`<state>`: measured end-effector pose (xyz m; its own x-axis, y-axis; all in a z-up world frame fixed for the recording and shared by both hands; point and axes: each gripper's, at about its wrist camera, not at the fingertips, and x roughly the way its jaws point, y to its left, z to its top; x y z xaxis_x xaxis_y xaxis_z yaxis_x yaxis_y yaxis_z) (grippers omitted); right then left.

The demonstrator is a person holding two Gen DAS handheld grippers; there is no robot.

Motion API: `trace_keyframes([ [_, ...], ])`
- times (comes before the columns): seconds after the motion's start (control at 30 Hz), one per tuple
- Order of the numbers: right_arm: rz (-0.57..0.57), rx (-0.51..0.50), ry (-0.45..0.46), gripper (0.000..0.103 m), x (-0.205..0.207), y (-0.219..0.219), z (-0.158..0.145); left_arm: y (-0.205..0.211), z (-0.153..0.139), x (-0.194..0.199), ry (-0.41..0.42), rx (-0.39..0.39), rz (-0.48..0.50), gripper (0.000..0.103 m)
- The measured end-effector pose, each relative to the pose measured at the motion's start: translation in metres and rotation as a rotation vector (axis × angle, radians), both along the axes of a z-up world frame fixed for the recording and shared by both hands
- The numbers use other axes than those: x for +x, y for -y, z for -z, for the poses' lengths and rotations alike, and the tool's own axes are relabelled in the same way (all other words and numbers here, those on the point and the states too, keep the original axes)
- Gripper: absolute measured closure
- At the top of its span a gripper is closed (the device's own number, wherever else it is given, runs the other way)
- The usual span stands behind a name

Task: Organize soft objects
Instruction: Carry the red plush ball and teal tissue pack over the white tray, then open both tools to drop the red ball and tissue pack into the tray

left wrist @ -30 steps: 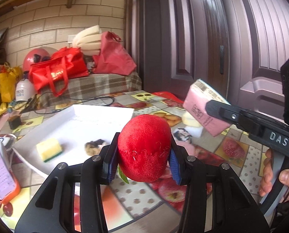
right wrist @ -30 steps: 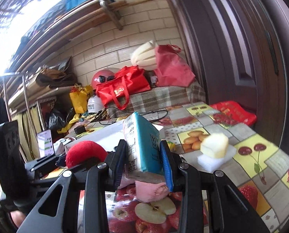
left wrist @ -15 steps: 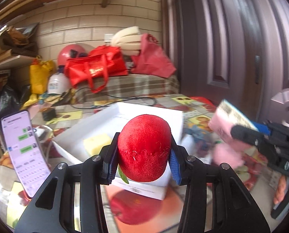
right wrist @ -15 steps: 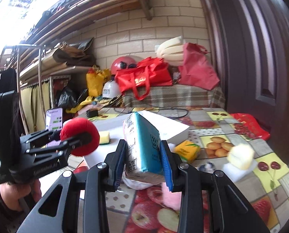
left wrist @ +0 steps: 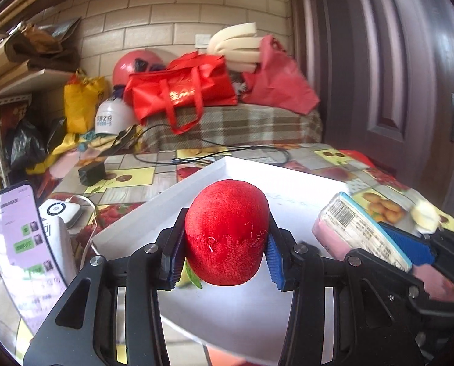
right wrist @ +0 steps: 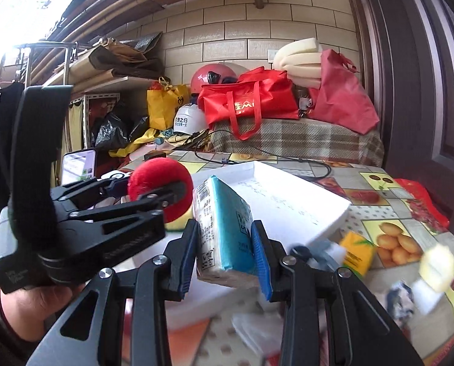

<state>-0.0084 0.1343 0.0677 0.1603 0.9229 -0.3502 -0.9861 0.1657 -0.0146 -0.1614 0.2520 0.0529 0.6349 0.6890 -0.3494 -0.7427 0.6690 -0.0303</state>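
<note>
My left gripper (left wrist: 225,262) is shut on a red plush apple (left wrist: 227,231) with a green leaf, held above the white tray (left wrist: 287,180). It also shows in the right wrist view (right wrist: 159,189), left of my right gripper. My right gripper (right wrist: 225,244) is shut on a soft tissue pack (right wrist: 223,231), teal and white with a barcode, held over the tray's (right wrist: 287,201) near edge. In the left wrist view the pack (left wrist: 364,238) is at the right, over the tray's right side. A yellow sponge (right wrist: 178,222) lies in the tray, mostly hidden.
A phone (left wrist: 22,244) stands at the left. A yellow pack (right wrist: 356,251), a pale foam piece (right wrist: 437,267) and small items lie on the fruit-print tablecloth (right wrist: 394,210) right of the tray. A cable (left wrist: 227,155), red bags (left wrist: 181,91) and a dark door (left wrist: 394,61) lie beyond.
Both grippers have moved in over the white tray with their loads. The tissue pack has come closer to the red apple. Both grips are unchanged.
</note>
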Motion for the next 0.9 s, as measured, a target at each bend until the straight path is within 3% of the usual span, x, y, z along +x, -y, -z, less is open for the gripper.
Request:
trace_keyframes([
  [0.37,0.093,-0.015,-0.074,0.066,0.019,-0.045,0.000,-0.030,0.003,0.008,0.003,-0.056,-0.077,0.058],
  [0.43,0.100,-0.020,-0.075,0.064,0.019,-0.046,0.000,-0.029,0.002,0.006,0.010,-0.052,-0.094,0.046],
  [0.47,0.110,-0.011,-0.075,0.061,0.020,-0.044,-0.001,-0.029,0.002,0.003,0.022,-0.046,-0.115,0.040],
  [0.5,0.125,0.003,-0.074,0.055,0.021,-0.041,-0.001,-0.031,0.002,0.000,0.036,-0.048,-0.135,0.024],
  [0.53,0.138,0.015,-0.077,0.045,0.022,-0.040,-0.002,-0.034,0.002,-0.006,0.062,-0.064,-0.151,0.011],
  [0.57,0.150,0.026,-0.082,0.037,0.024,-0.038,-0.003,-0.036,0.002,-0.010,0.082,-0.078,-0.158,0.005],
  [0.6,0.159,0.037,-0.092,0.021,0.026,-0.036,-0.004,-0.039,0.002,-0.015,0.102,-0.091,-0.159,0.000],
  [0.63,0.170,0.050,-0.104,0.013,0.029,-0.034,-0.004,-0.039,0.002,-0.017,0.119,-0.093,-0.149,0.000],
  [0.67,0.169,0.060,-0.108,0.011,0.029,-0.032,-0.004,-0.036,0.001,-0.018,0.123,-0.081,-0.148,0.000],
  [0.77,0.187,0.076,-0.090,0.010,0.027,-0.025,-0.007,-0.021,-0.002,-0.017,0.119,-0.006,-0.154,0.000],
  [0.9,0.195,0.072,-0.106,0.009,0.030,-0.012,-0.006,-0.007,-0.002,-0.013,0.092,0.005,-0.115,0.000],
])
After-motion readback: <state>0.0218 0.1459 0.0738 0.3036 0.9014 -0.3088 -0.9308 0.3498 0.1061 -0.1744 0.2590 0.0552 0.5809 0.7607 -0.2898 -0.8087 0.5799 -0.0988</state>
